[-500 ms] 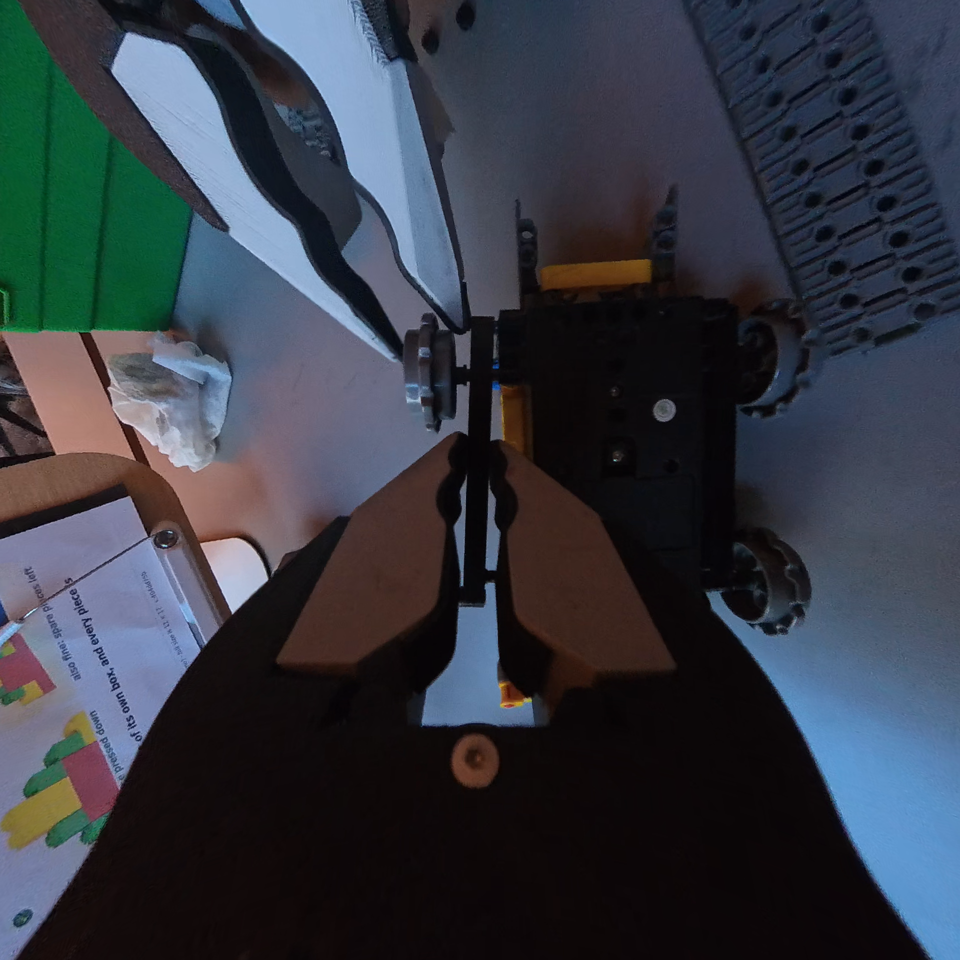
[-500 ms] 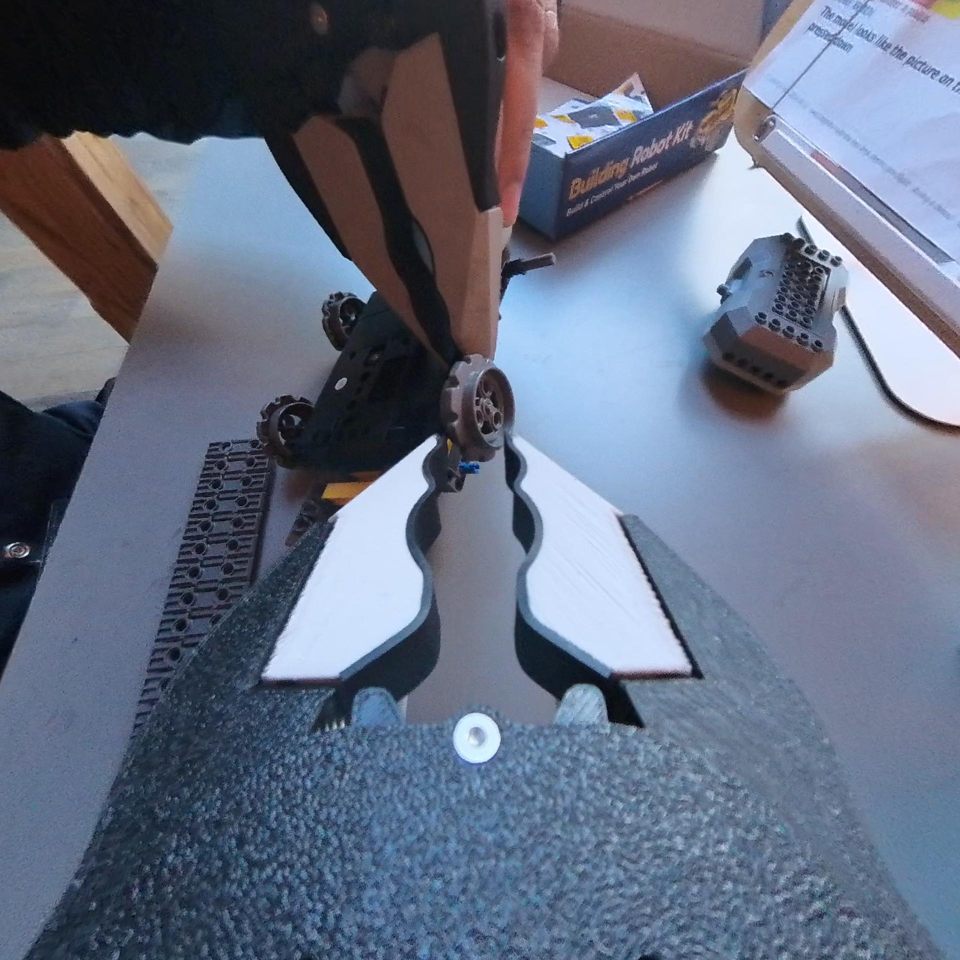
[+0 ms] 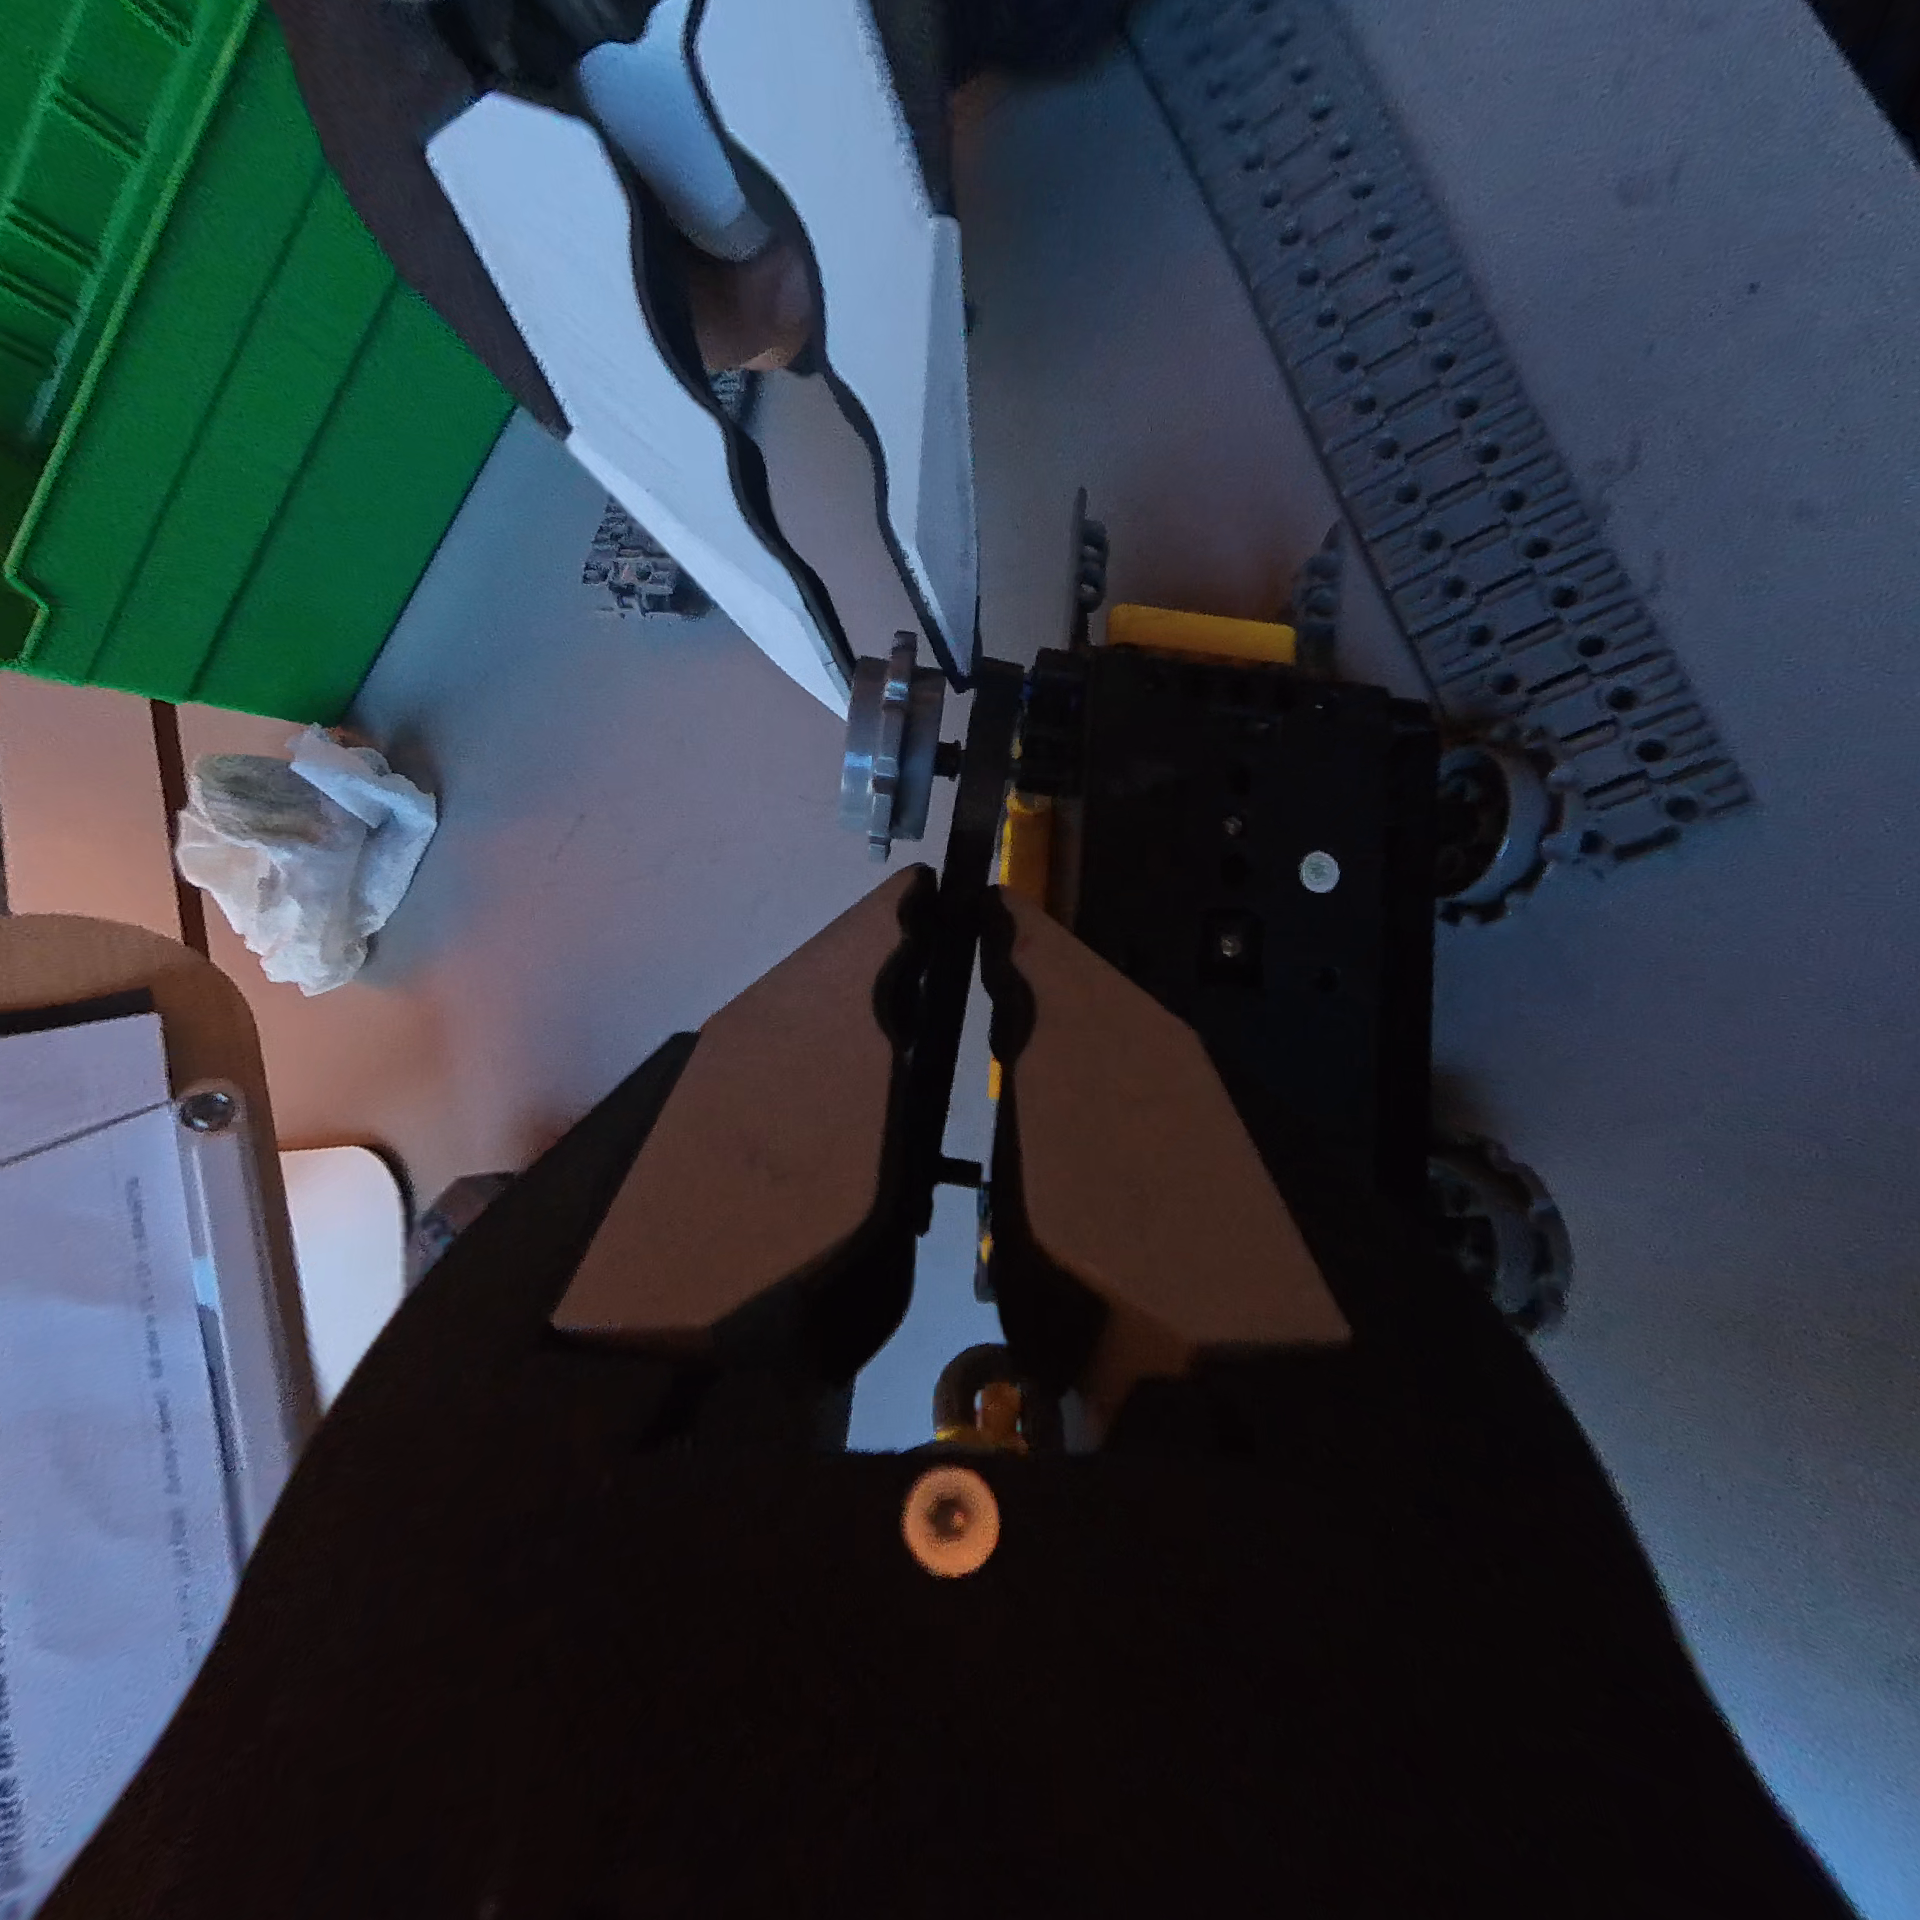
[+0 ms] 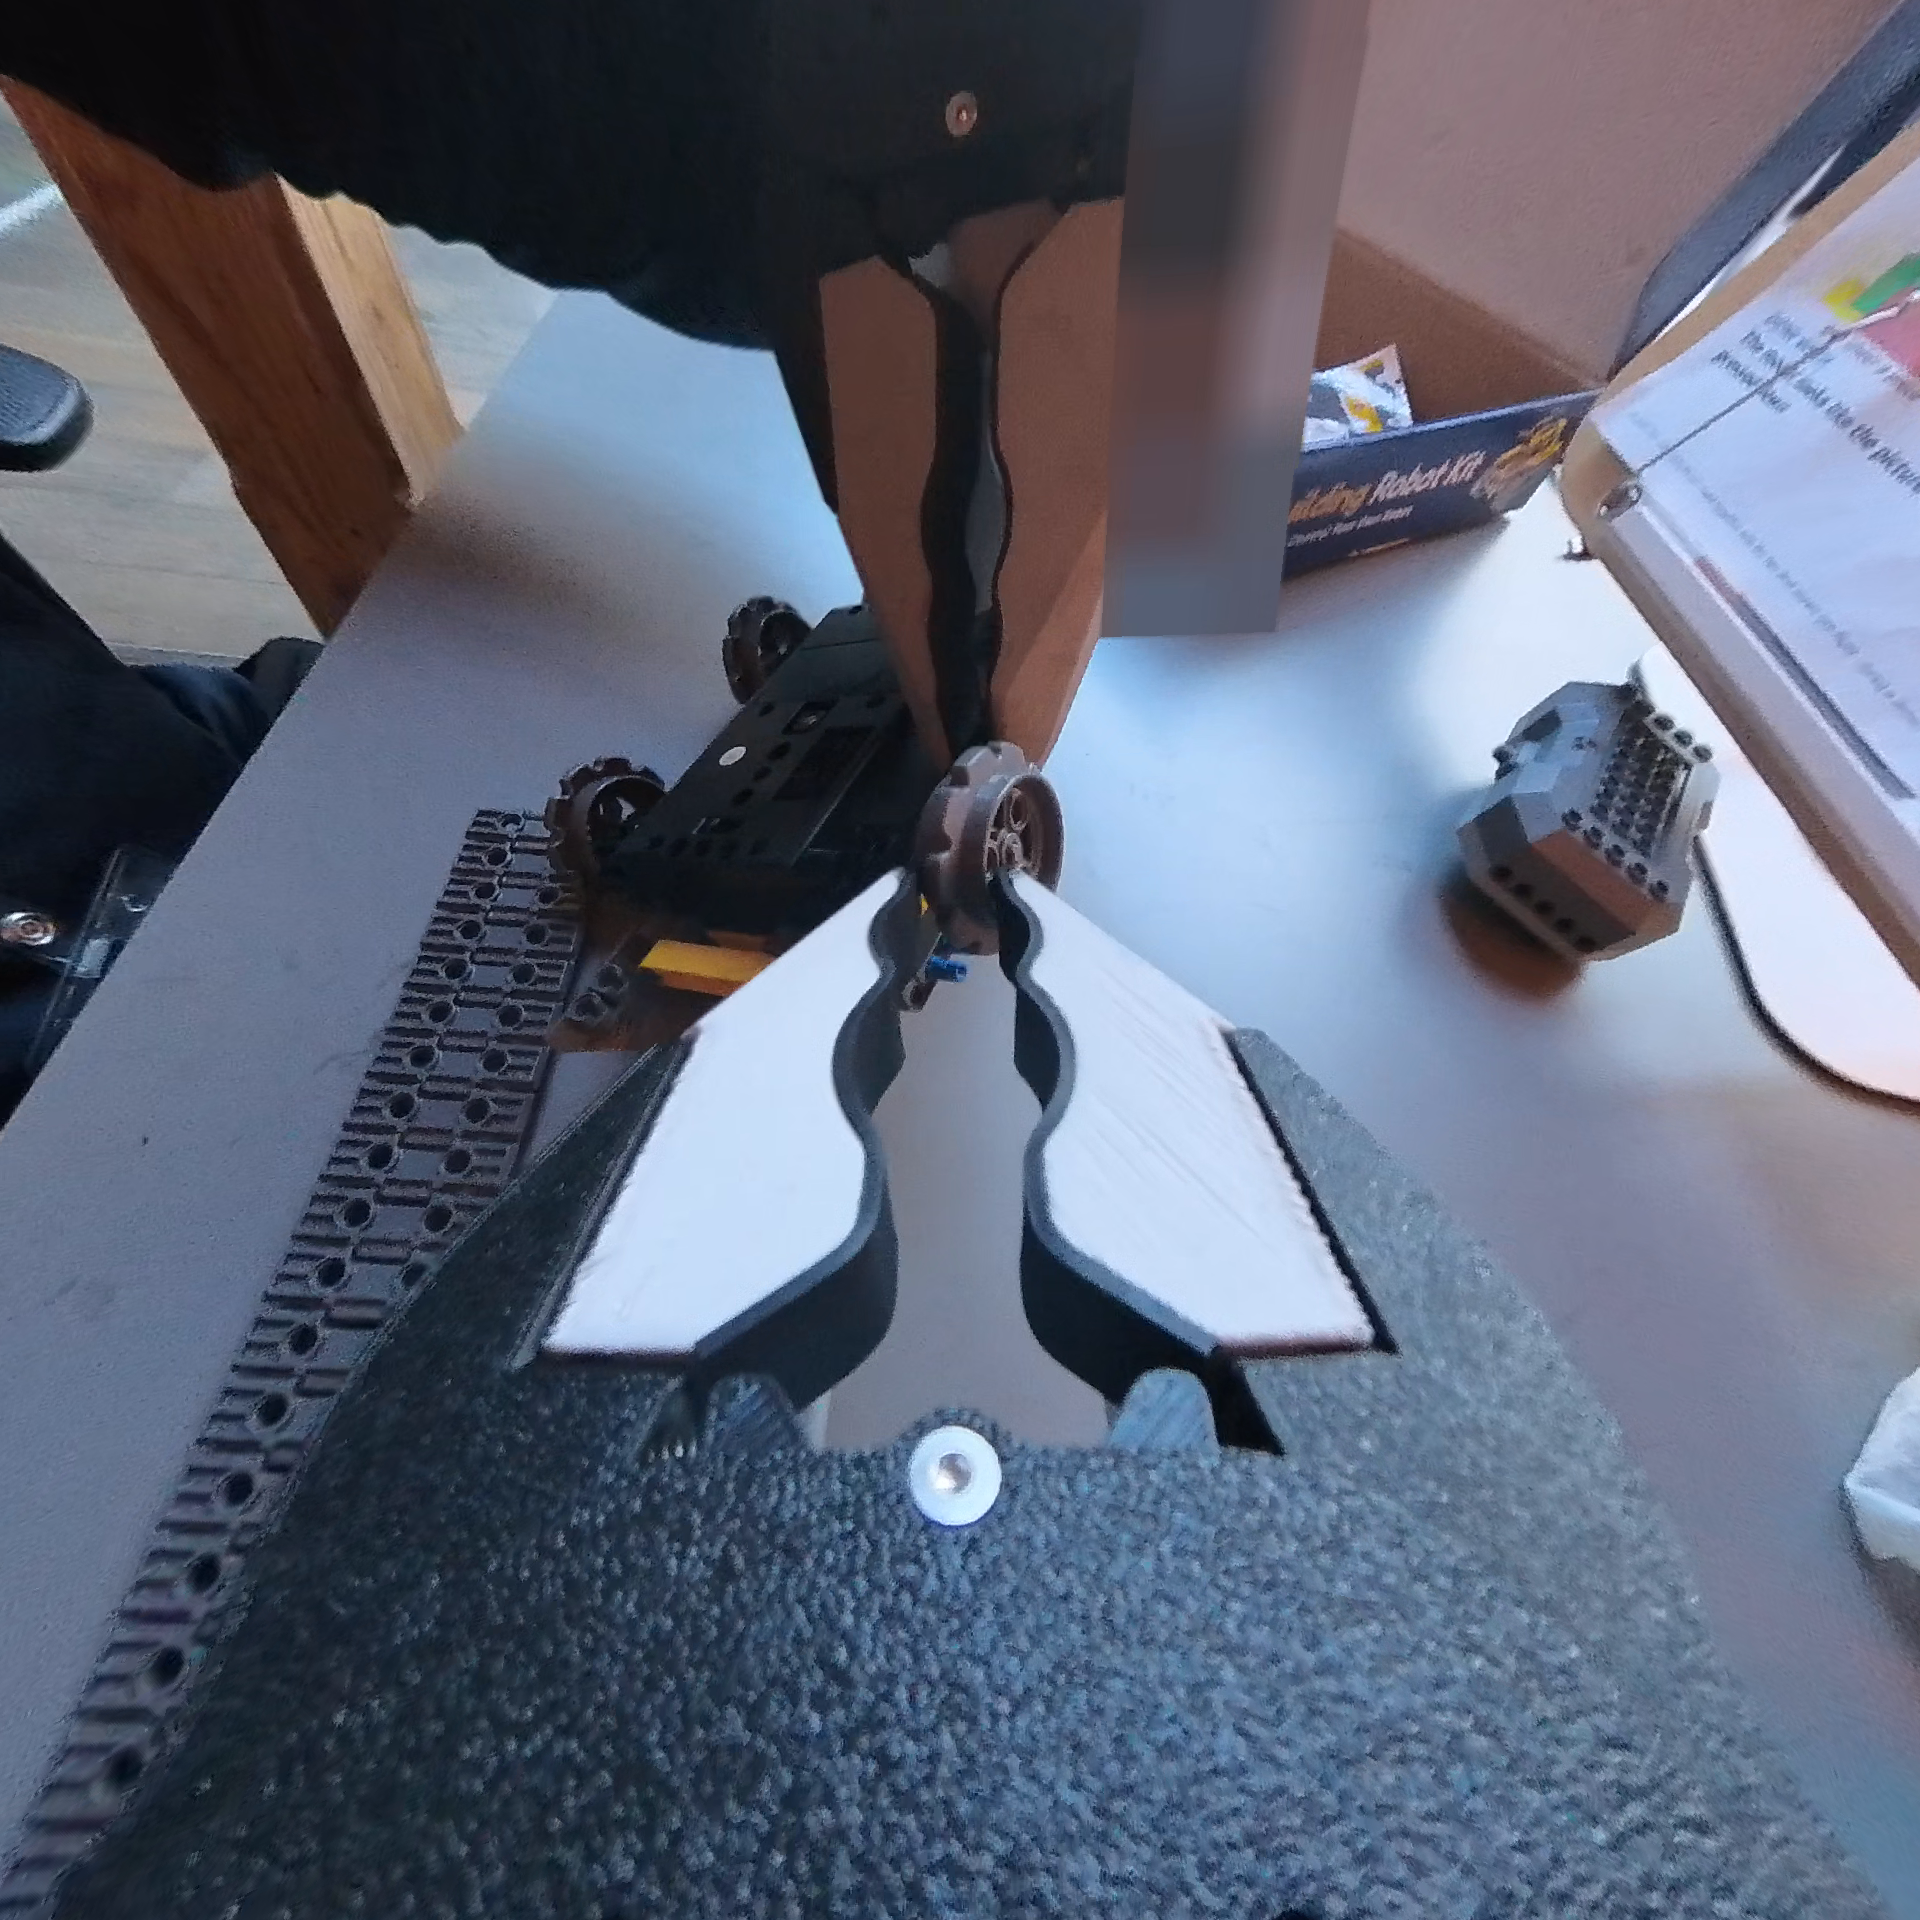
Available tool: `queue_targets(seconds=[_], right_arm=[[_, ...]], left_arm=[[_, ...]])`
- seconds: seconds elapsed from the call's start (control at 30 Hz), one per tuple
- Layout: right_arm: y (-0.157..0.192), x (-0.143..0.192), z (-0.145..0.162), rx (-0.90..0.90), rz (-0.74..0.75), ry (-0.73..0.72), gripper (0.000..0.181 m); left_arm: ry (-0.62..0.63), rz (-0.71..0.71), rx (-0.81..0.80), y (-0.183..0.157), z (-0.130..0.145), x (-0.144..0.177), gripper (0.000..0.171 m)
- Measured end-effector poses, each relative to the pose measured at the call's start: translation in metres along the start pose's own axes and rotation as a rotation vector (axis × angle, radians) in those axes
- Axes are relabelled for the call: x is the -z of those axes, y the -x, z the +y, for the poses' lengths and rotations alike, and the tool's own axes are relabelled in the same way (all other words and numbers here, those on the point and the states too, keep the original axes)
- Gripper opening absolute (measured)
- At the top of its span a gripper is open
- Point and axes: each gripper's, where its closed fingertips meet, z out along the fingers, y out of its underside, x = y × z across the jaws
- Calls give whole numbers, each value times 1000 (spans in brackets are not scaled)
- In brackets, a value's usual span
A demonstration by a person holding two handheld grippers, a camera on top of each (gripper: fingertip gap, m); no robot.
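A black brick-built vehicle (image 3: 1236, 831) with grey toothed wheels lies on the grey table; it also shows in the right wrist view (image 4: 779, 769). My left gripper (image 3: 956, 914), with brown fingers, is shut on the vehicle's thin black side beam (image 3: 977, 790). It comes down from above in the right wrist view (image 4: 971, 727). My right gripper (image 4: 951, 894), with white fingers, has its tips on either face of the grey wheel (image 4: 987, 842) on the beam's axle. In the left wrist view the white fingertips (image 3: 842, 681) pinch that wheel (image 3: 883, 764).
A long grey track strip (image 3: 1455, 447) lies beside the vehicle, also in the right wrist view (image 4: 416, 1122). A green bin (image 3: 208, 364), crumpled tissue (image 3: 301, 862) and clipboard with paper (image 3: 104, 1299) are left. A grey motor block (image 4: 1590, 821) and blue box (image 4: 1434, 499) are right. My two grippers' fingertips are within a few centimetres of each other. The grey motor block (image 4: 1590, 821) is about equally far from each gripper, around 20 cm.
My right gripper's fingers have narrowed around the grey wheel. My left gripper has stayed shut on the beam, which now tilts a little; it stands more upright in the right wrist view.
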Motion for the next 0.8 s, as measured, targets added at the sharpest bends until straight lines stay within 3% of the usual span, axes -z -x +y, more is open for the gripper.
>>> queue_targets(seconds=[0.13,0.3,0.53,0.63,0.8], right_arm=[[-6,-8,-2,95,123,41,10],[-26,-14,-4,137,315,80,11],[-33,-16,-9,96,364,74,12],[-34,-15,-10,96,372,78,11],[-29,-17,-11,71,341,67,11]], left_arm=[[-12,20,108,-2,8,2,6],[107,-69,123,5,19,5,6],[277,-149,522,10,28,10,9],[276,-208,505,13,27,10,9],[213,-90,578,6,26,9,10]])
